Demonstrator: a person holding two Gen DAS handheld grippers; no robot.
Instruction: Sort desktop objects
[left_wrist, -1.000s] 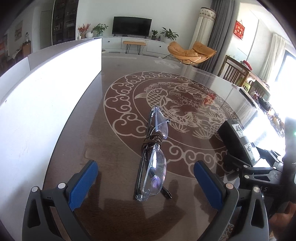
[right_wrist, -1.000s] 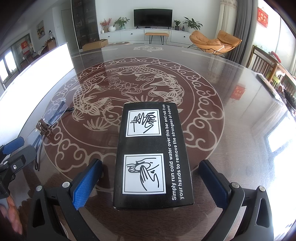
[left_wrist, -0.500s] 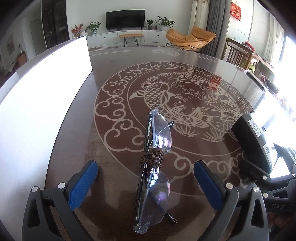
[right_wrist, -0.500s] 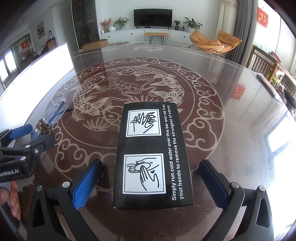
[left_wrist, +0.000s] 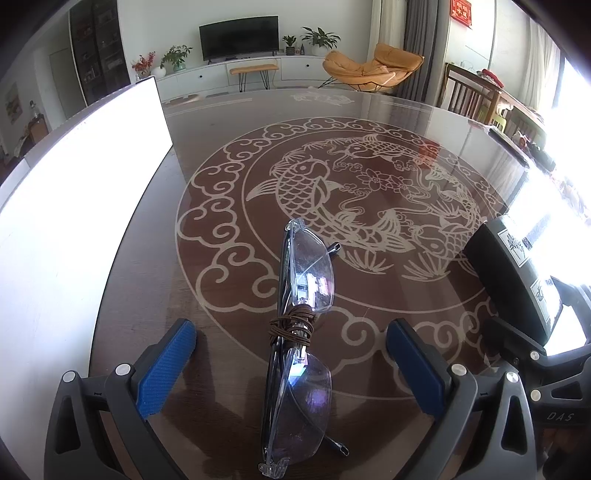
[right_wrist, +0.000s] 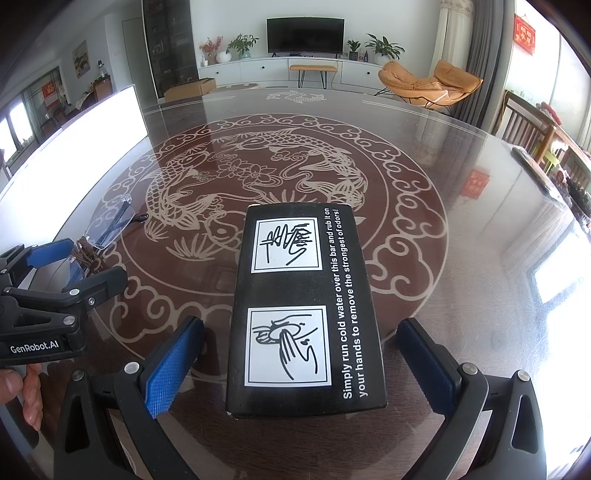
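Note:
Clear folded glasses (left_wrist: 301, 332) with a brown cord wound round the bridge lie on the dark fish-pattern table (left_wrist: 258, 155). My left gripper (left_wrist: 291, 354) is open, its blue fingers on either side of the near lens without touching it. A black box (right_wrist: 304, 306) with white hand pictures and print lies flat on the table. My right gripper (right_wrist: 301, 360) is open, its fingers on either side of the box's near end, apart from it. The glasses (right_wrist: 107, 229) and the left gripper (right_wrist: 55, 273) show at left in the right wrist view; the box (left_wrist: 517, 273) shows at right in the left wrist view.
A long white board (left_wrist: 74, 206) stands along the table's left side. The right gripper's body (left_wrist: 535, 373) is close to the left gripper's right finger. A person's hand (right_wrist: 22, 387) holds the left gripper. Chairs and a cluttered side table stand beyond the right edge.
My left gripper has moved forward, so its fingers now flank the glasses' near lens. The right gripper and the box have not moved.

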